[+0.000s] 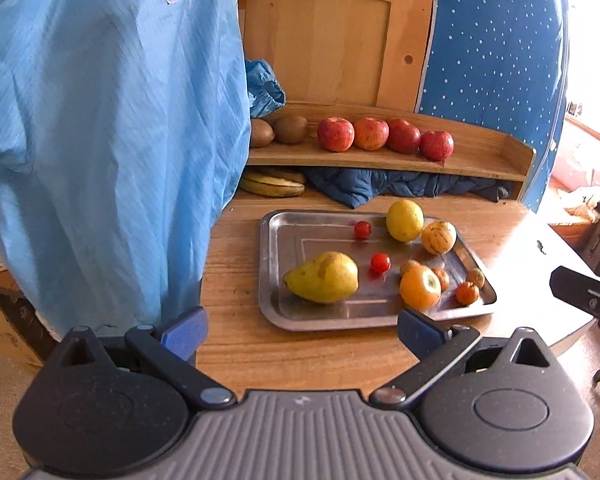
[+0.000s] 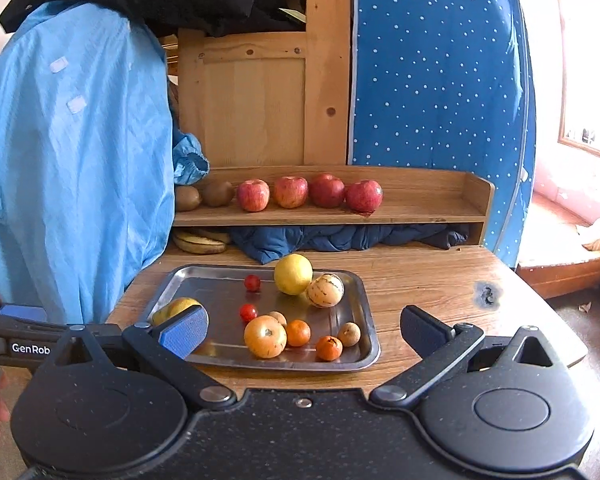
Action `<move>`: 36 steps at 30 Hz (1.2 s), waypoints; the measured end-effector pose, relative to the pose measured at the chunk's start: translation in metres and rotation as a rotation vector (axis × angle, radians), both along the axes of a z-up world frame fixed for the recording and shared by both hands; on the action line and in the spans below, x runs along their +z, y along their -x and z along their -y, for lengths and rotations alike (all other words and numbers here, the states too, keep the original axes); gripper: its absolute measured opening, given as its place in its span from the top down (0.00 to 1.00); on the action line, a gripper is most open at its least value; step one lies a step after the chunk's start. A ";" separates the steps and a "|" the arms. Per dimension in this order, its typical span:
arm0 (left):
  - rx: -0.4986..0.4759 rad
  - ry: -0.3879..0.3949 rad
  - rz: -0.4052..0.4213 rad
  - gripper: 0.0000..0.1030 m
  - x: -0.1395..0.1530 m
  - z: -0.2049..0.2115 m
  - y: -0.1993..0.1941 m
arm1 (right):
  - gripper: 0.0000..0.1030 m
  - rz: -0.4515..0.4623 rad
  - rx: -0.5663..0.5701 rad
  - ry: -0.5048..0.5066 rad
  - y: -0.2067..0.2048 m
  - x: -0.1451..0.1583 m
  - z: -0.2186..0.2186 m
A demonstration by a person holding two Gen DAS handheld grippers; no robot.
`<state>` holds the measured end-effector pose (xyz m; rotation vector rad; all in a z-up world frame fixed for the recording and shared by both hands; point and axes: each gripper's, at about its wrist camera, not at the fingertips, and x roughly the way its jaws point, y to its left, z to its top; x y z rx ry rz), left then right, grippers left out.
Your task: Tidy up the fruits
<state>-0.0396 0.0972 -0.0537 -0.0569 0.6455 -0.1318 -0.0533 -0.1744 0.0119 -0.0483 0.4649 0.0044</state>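
1. The metal tray (image 2: 362, 300) sits on the wooden tabletop (image 2: 440, 280) and holds the loose fruit: a pear (image 1: 324, 278) at its left end, a lemon (image 2: 293, 274) and a striped pale melon (image 2: 325, 290) touching each other at the tray's far side, two cherry tomatoes (image 2: 252, 283) around the tray's middle, and a big orange-yellow persimmon-looking fruit (image 2: 265, 337) plus small tangerines (image 2: 329, 348) and brownish little fruits toward the tray's near right corner.
2. Left tool (image 1: 300, 330) hangs just off the tray's near edge, jaws spread wide, nothing in them. The pear and the orange fruit line up between its blue pads, a bit past the tips.
3. Right tool (image 2: 304, 330) is also wide open and empty, over the tray's near edge. Its left pad covers part of the pear in that view; can't tell if it touches.
4. Behind the tray, a wooden shelf (image 2: 420, 200) already carries four red apples (image 2: 290, 192) in a row with two kiwis (image 2: 218, 193) to their left.
5. Under the shelf: bananas (image 2: 200, 242) and a bunched navy cloth (image 2: 340, 238).
6. Left of the tray hangs a light blue garment (image 1: 100, 140).
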 end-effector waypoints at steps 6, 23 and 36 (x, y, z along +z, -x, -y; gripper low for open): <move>0.001 -0.024 0.038 0.01 0.008 0.001 0.013 | 0.01 -0.006 -0.007 -0.042 0.005 -0.001 0.010; 0.034 -0.012 0.039 0.01 0.007 -0.005 0.019 | 0.01 -0.016 0.015 -0.012 0.011 -0.013 0.013; 0.024 -0.018 0.033 0.00 0.003 -0.008 0.012 | 0.01 -0.046 0.003 -0.009 0.001 -0.020 0.009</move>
